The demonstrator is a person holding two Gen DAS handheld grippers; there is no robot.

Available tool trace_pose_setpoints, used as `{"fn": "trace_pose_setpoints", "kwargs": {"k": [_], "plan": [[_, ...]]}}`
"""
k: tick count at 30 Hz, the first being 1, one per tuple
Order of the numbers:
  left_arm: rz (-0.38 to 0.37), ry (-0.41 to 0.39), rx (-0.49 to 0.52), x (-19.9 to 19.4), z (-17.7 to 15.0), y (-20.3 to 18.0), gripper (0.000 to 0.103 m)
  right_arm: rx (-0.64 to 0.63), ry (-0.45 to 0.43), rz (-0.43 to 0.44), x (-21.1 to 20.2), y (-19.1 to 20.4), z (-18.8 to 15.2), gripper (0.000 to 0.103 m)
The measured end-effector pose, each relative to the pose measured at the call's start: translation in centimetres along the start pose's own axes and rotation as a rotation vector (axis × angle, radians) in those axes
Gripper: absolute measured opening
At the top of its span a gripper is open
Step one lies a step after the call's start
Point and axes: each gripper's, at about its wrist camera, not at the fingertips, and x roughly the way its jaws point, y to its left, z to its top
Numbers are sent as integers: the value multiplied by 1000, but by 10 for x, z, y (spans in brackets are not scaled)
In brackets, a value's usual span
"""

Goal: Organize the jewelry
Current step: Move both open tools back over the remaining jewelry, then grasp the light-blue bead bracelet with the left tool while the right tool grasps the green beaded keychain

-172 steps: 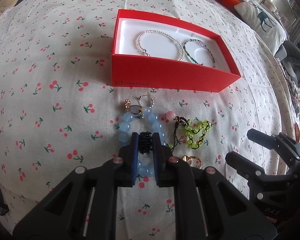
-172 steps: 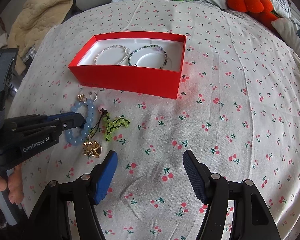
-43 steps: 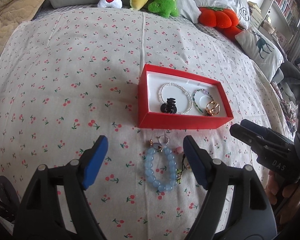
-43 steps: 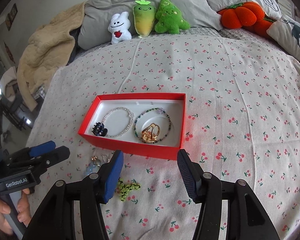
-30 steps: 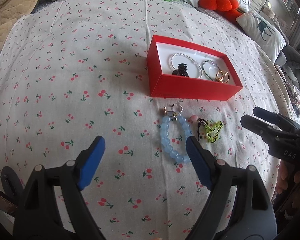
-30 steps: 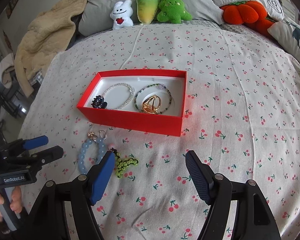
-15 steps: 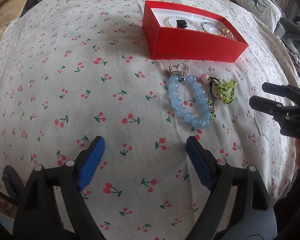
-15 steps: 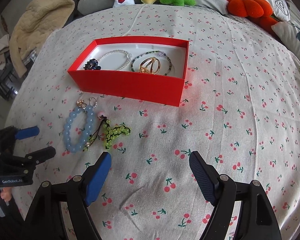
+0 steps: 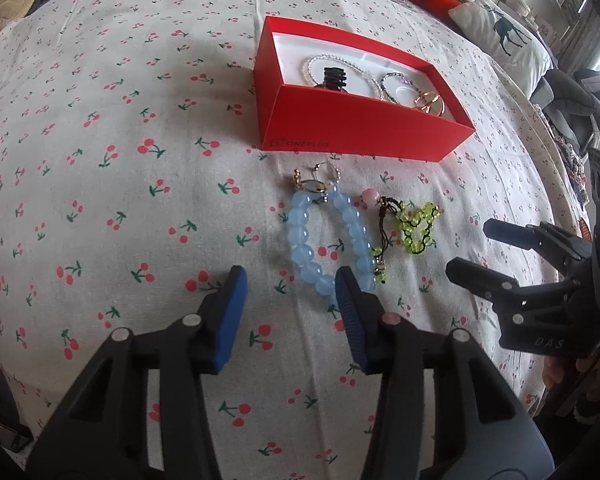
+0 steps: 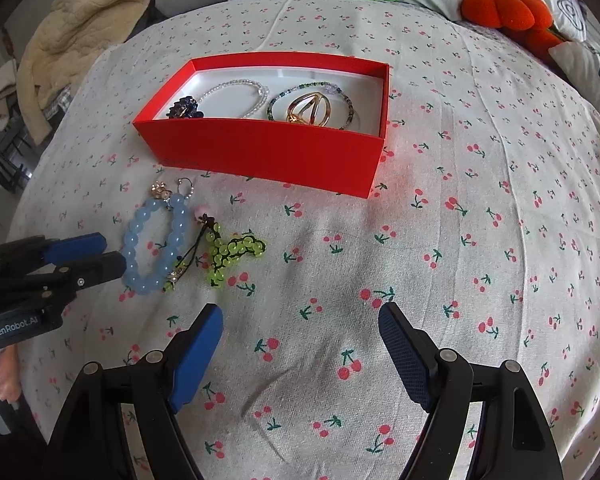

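Your left gripper (image 9: 288, 284), jaws wide, flanks the blue bead bracelet (image 9: 327, 236) at frame centre. Right gripper (image 10: 300, 326): wide, empty. Closing may snag the adjacent green bead charm (image 9: 416, 228), dragging both.

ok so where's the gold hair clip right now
In the right wrist view, the gold hair clip lies inside the red box, at its right end, within the dark beaded bracelet.

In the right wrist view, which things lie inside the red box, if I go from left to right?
Inside the red box: dark hair clip → pearly white bead bracelet → gold hair clip, which lies inside the ring of the dark green bead bracelet, so that bracelet has no separate place in the order.
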Motion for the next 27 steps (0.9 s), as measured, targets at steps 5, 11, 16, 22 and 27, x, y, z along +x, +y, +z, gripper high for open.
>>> {"fn": "trace_pose_setpoints", "kwargs": {"k": [5, 11, 16, 22, 27], "plan": [[57, 5, 16, 9, 5, -8, 42, -12, 1, 0, 2, 6, 1, 81], [143, 5, 43, 11, 7, -11, 15, -6, 0, 6, 4, 11, 6, 81], [157, 20, 26, 2, 6, -2, 13, -3, -9, 23, 5, 17, 9, 81], [158, 29, 18, -9, -6, 14, 13, 5, -21, 40, 8, 27, 13, 81], [152, 32, 14, -16, -12, 22, 13, 27, -22, 46, 13, 32, 19, 75]]}}
